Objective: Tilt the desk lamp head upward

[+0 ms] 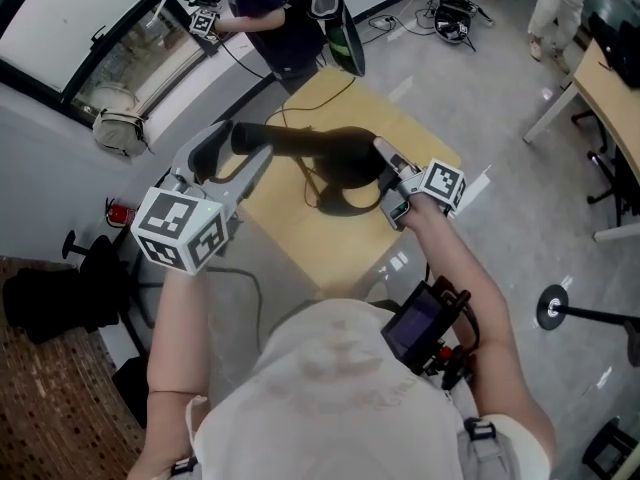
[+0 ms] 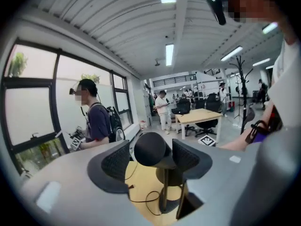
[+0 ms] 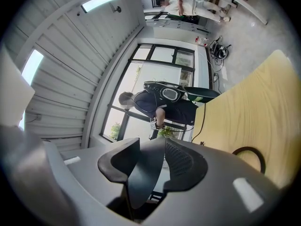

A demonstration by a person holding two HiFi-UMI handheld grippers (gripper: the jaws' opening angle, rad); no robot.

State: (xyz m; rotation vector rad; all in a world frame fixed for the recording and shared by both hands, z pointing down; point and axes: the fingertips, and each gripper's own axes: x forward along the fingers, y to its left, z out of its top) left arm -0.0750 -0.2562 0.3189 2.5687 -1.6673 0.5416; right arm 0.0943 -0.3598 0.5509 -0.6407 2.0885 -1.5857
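Left gripper (image 1: 228,153) stands open around the desk lamp head (image 2: 149,149) above the yellow table (image 1: 300,243), right gripper (image 3: 153,154) clamps the lamp arm (image 3: 141,182); tilting seems either finished or awaiting another grasp.

The right gripper (image 3: 150,146) fills the lower centre of the frame, its two jaws closed on a dark, smooth desk lamp arm (image 3: 142,178) that tapers downward between the ribbed pads. A pale wooden tabletop (image 3: 263,102) covers the right side, with a black cable (image 3: 248,148) looping at lower right. At centre a person (image 3: 162,108) in dark clothes stands before a window (image 3: 157,74). A ceiling light (image 3: 101,1) glows at upper left.
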